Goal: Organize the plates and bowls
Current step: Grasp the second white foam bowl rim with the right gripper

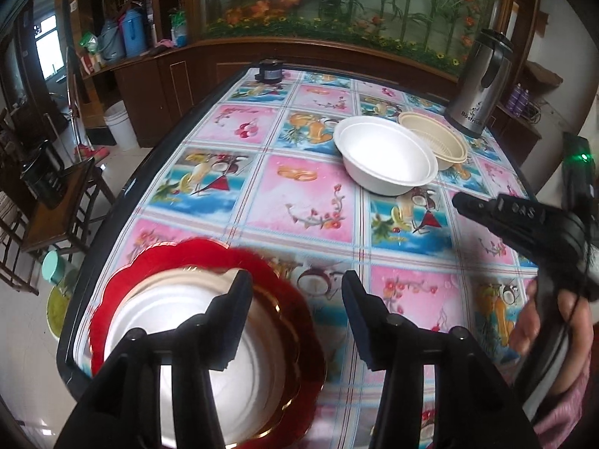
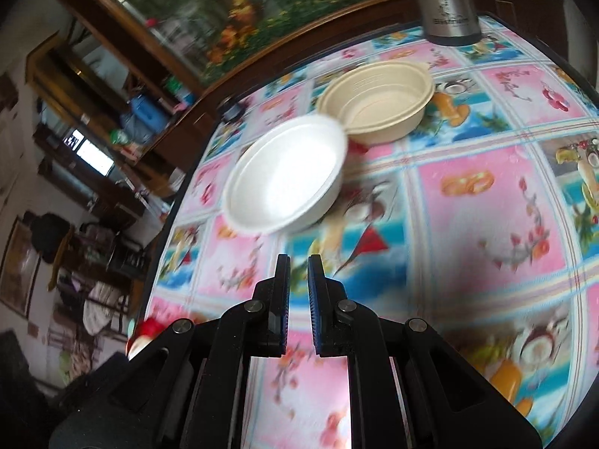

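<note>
A stack of plates sits at the table's near left: a scalloped red plate [image 1: 123, 288] at the bottom, a beige plate [image 1: 269, 340] on it and a white plate [image 1: 149, 321] on top. My left gripper [image 1: 295, 292] is open and empty, just above the stack's right side. A white bowl [image 1: 385, 157] and a beige bowl [image 1: 445, 142] touch each other at mid table; they also show in the right wrist view, white bowl [image 2: 288, 176], beige bowl [image 2: 382, 101]. My right gripper [image 2: 298, 265] is nearly shut and empty, above the cloth, short of the white bowl.
A steel kettle [image 1: 479, 82] stands behind the bowls at the far right. A small black object [image 1: 269, 71] sits at the far table edge. The table has a fruit-patterned cloth [image 1: 299, 194]. Chairs and a white bucket [image 1: 119, 123] stand to the left.
</note>
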